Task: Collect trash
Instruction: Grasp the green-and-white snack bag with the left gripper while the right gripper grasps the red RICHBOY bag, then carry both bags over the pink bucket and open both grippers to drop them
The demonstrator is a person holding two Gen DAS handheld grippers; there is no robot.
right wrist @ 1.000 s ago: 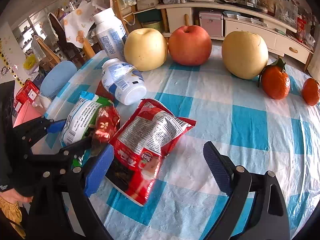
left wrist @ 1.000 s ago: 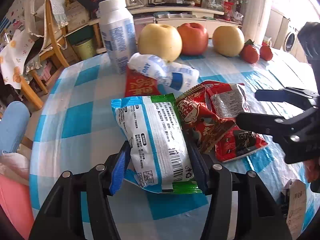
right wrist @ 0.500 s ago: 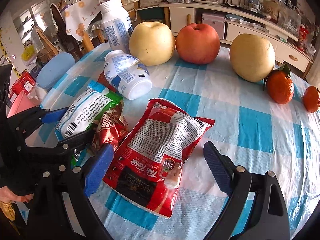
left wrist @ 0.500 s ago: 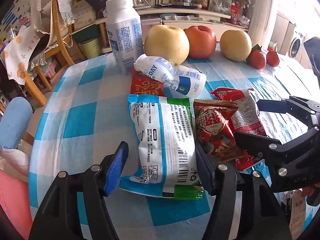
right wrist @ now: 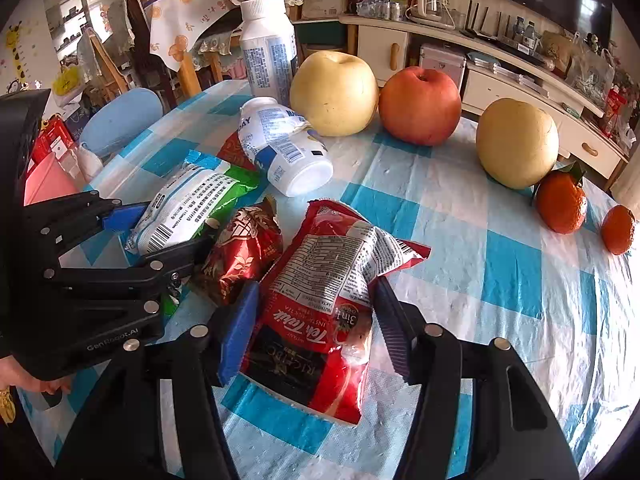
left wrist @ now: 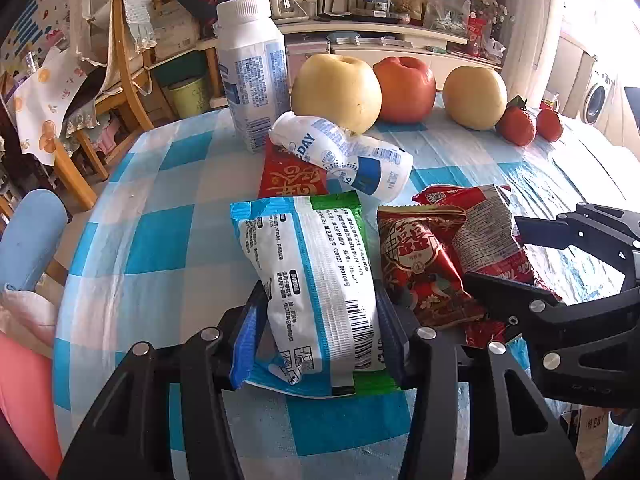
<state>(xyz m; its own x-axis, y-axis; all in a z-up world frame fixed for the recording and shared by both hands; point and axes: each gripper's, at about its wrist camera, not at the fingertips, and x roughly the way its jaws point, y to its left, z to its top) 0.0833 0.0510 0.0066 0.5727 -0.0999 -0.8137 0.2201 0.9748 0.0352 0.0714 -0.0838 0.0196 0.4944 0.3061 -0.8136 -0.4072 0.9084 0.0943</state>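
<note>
My left gripper (left wrist: pixel 320 332) is shut on a white, blue and green snack packet (left wrist: pixel 316 276) lying on the table; it also shows in the right wrist view (right wrist: pixel 188 208). My right gripper (right wrist: pixel 316 328) has closed on a red Teh Tarik tea packet (right wrist: pixel 320 304), its pads touching both sides. That packet also shows in the left wrist view (left wrist: pixel 488 236). A small dark red wrapper (right wrist: pixel 240 256) lies between the two packets. A crushed white bottle (right wrist: pixel 284 144) lies on its side over a red flat packet (left wrist: pixel 292 180).
An upright white bottle (left wrist: pixel 252 68), two yellow pears (right wrist: pixel 334 94) (right wrist: pixel 516 142), a red apple (right wrist: pixel 420 106) and two small oranges (right wrist: pixel 560 202) stand at the back of the blue checked table (right wrist: pixel 500 280). Chairs stand beyond the left edge.
Both grippers have closed in. The left went from open around the snack packet to shut on it. The right moved forward and narrowed onto the red tea packet.
</note>
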